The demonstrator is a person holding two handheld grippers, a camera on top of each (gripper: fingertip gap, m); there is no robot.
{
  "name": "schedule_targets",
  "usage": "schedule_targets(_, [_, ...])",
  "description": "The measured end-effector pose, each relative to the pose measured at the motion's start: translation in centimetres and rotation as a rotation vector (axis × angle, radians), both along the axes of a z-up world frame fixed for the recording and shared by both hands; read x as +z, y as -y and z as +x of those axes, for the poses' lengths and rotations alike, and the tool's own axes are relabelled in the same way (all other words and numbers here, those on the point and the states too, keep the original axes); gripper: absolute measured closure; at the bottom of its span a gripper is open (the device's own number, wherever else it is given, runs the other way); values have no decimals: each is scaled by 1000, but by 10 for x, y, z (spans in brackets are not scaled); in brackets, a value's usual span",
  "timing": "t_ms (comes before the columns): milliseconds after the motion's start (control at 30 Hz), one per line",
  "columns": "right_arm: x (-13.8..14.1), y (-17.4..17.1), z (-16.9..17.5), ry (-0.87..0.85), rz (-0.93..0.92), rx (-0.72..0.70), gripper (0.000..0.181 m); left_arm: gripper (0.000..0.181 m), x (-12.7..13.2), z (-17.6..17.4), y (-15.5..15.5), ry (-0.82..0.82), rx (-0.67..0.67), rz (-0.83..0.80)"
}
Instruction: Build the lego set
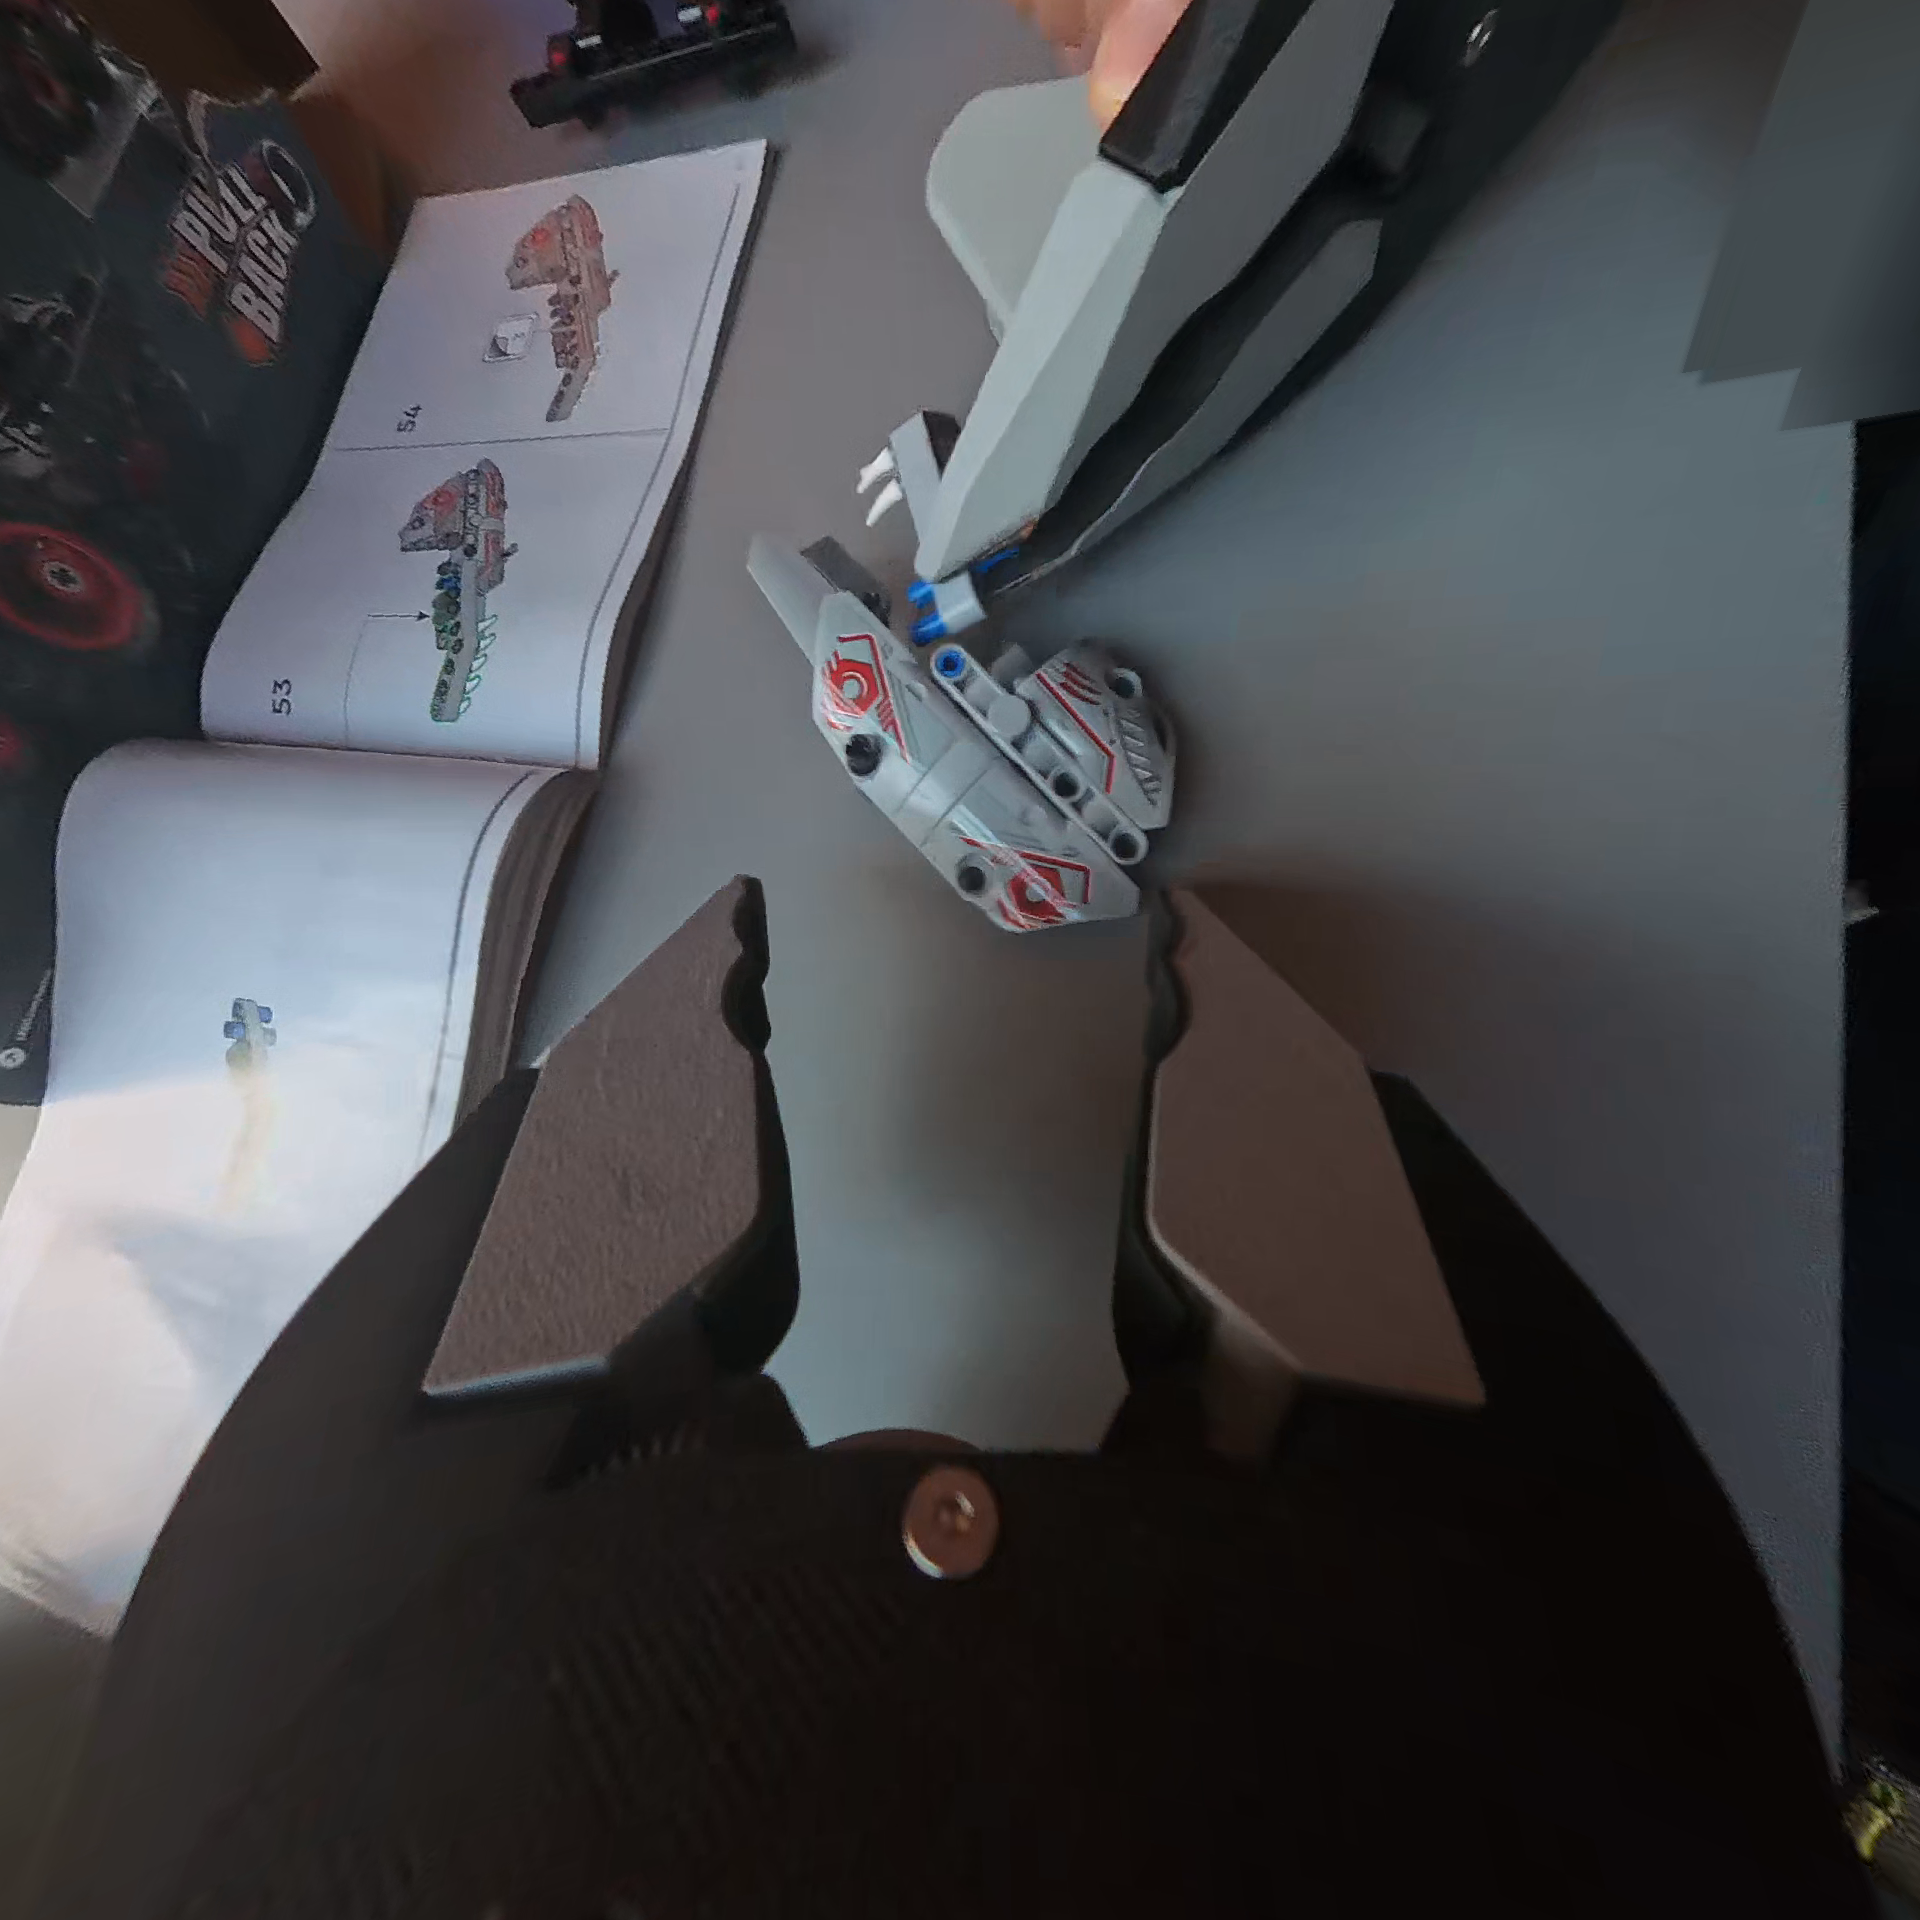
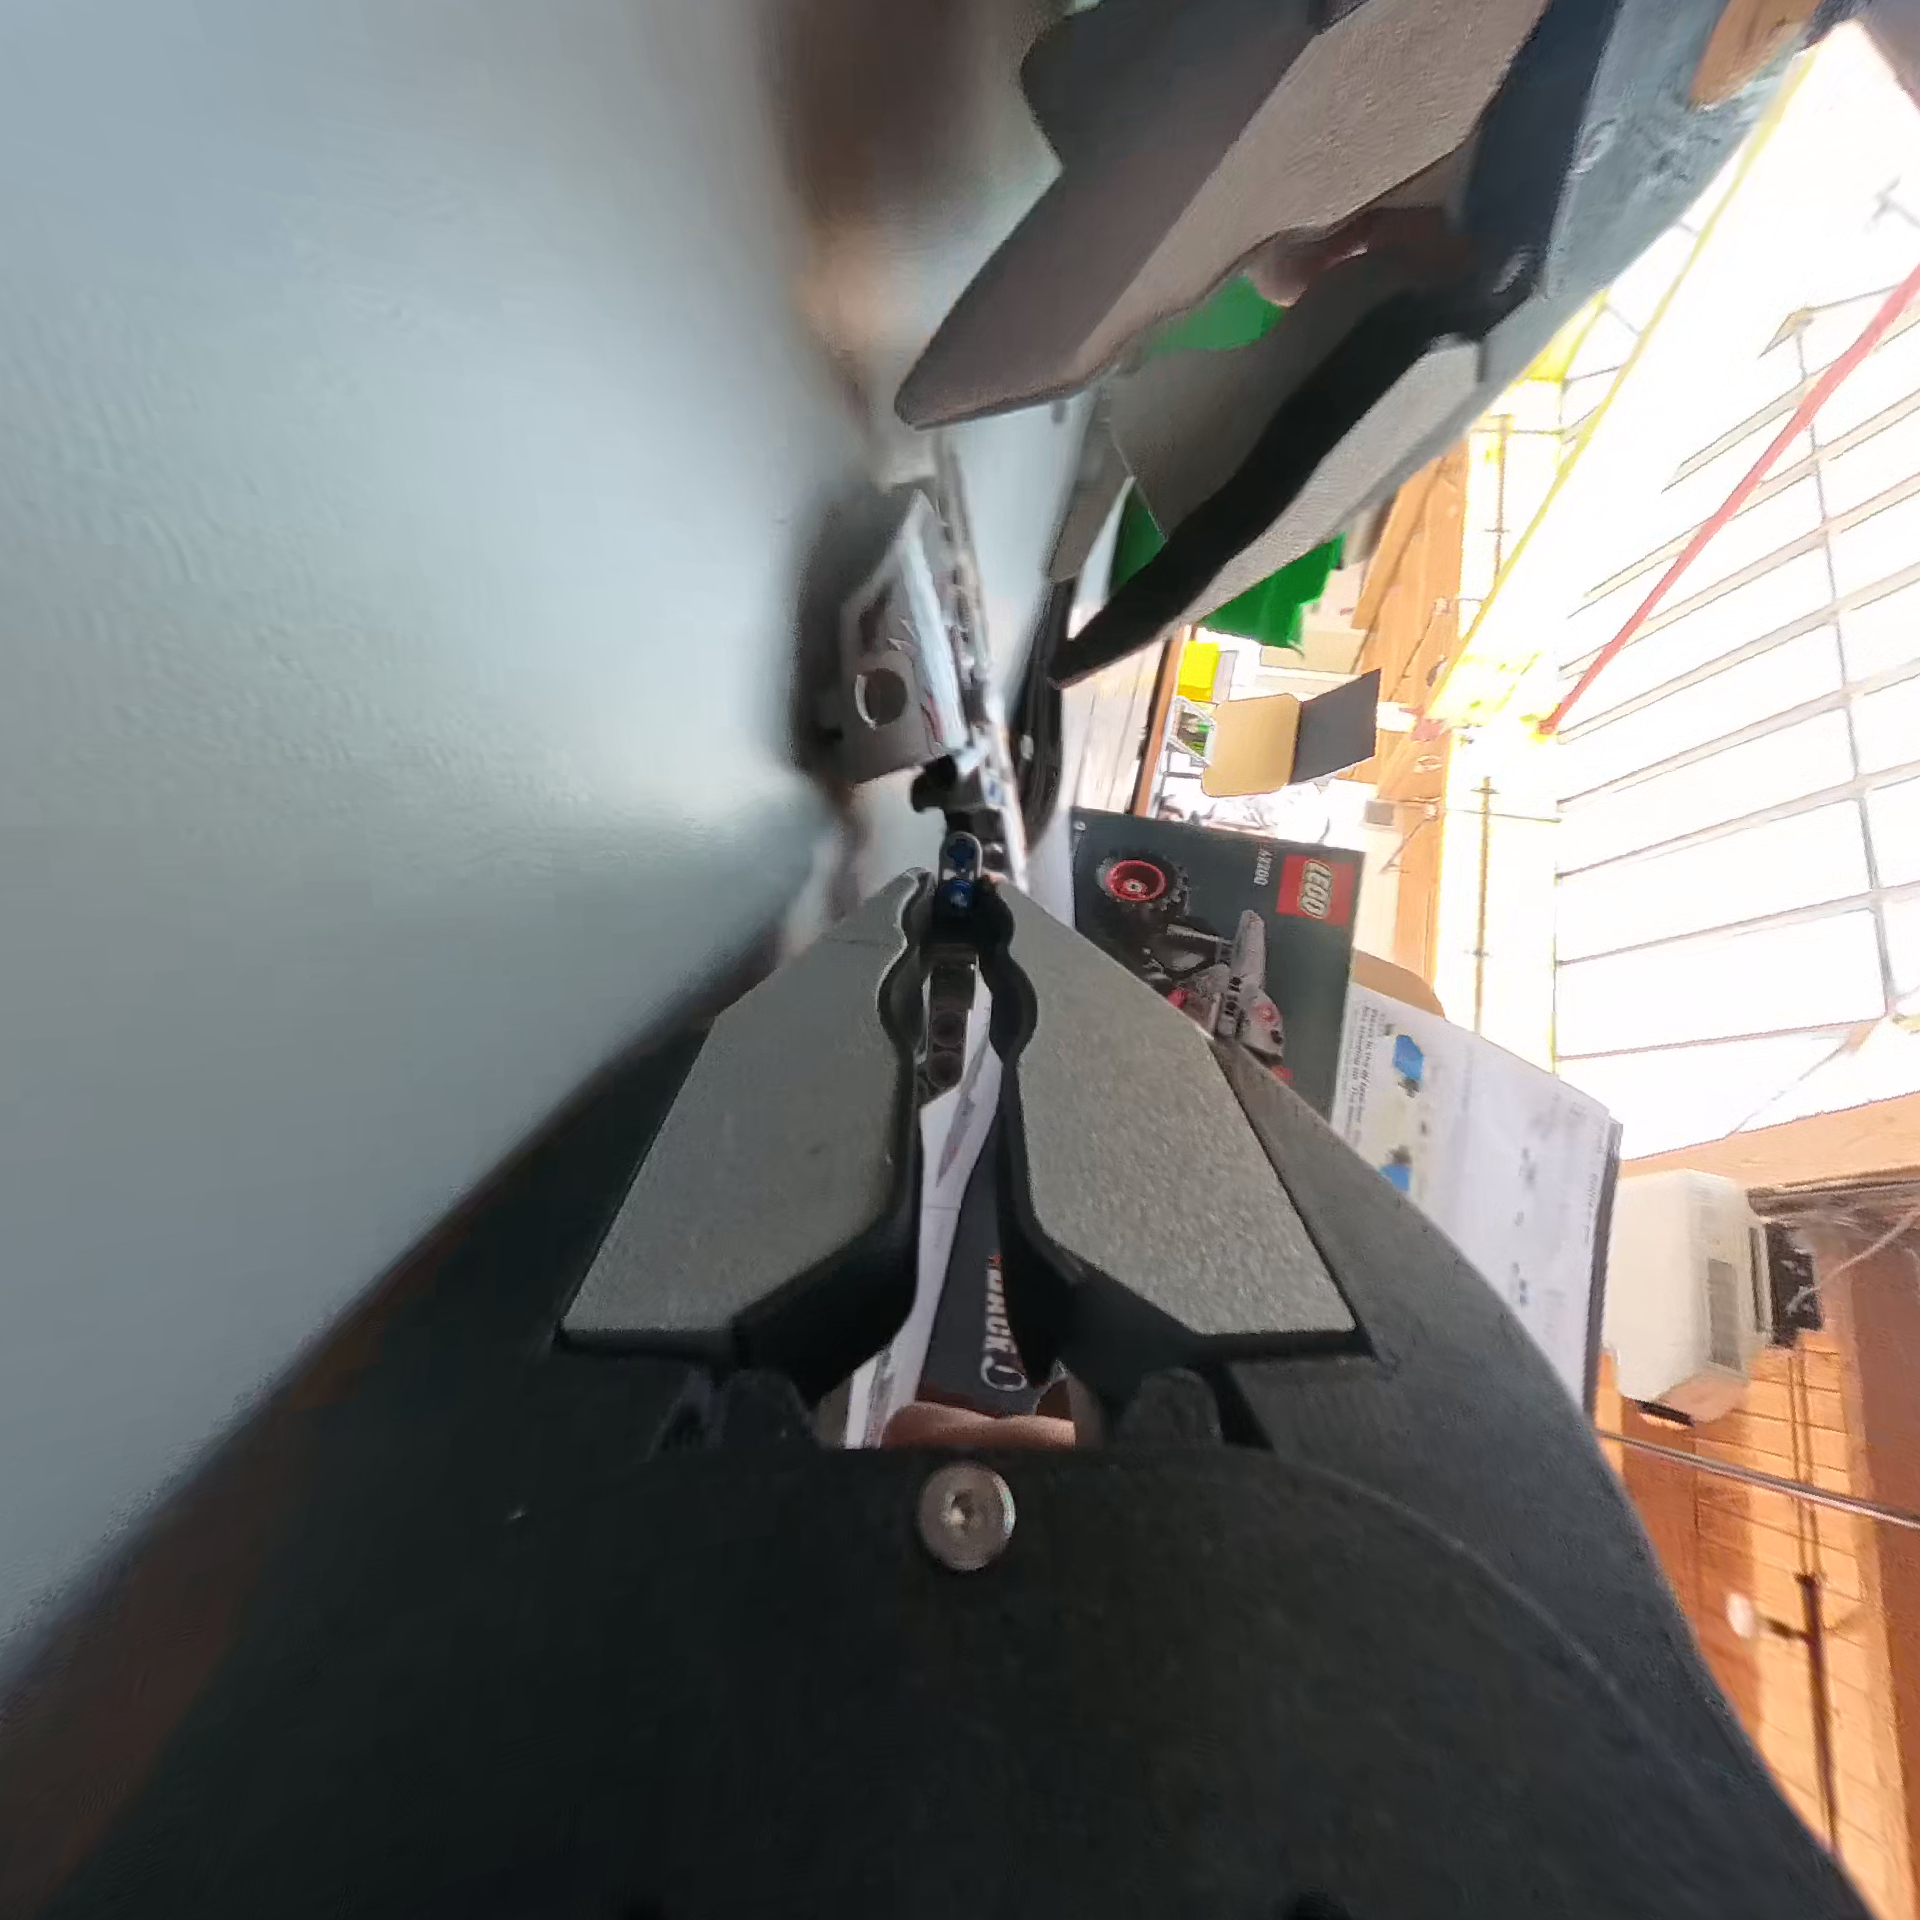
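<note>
A grey lego assembly with red markings (image 1: 987, 769) lies on the grey table, just beyond my left gripper's tips. My left gripper (image 1: 958, 914) is open and empty, its jaws wide apart on either side of the assembly's near end. My right gripper (image 1: 966, 582) comes in from the upper right and is shut on a small grey beam with blue pins (image 1: 948, 608) and white teeth, held right above the assembly's far end. In the right wrist view the right gripper (image 2: 956, 920) pinches that beam (image 2: 954, 894), with the assembly (image 2: 904, 675) just ahead.
An open instruction booklet (image 1: 468, 468) lies left of the assembly, with the dark set box (image 1: 125, 364) beyond it. A black chassis piece (image 1: 644, 52) sits at the far edge. The table's right edge (image 1: 1849, 935) drops off close by. The gap from one gripper's tips to the other's is roughly 6 cm.
</note>
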State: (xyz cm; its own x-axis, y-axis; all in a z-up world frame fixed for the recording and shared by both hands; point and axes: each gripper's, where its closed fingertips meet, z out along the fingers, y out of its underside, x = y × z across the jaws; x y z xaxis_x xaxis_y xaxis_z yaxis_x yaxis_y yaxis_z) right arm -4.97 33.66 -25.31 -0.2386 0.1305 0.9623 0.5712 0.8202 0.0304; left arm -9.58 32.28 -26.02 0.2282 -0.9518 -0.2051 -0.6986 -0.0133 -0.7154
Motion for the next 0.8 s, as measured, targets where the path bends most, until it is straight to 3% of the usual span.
schedule_targets(33, [7, 0, 2, -19, 39, 12, 177, 113, 4, 1, 1, 44, -18, -37])
schedule_targets(133, [19, 5, 4, -35, 205, 87, 177, 122, 18, 5, -3, 196, -32, -219])
schedule_targets(200, [14, 9, 1, -32, 180, 102, 176, 130, 21, 8, -9, 247, -48, -297])
schedule_targets(367, [15, 9, -3, -42, 228, 190, 178, 139, 1, 11, -16, 154, -71, -508])
schedule_targets(800, [6, 12, -9, -28, 179, 345, 177, 158, 9, 31, -13, 120, -343, -853])
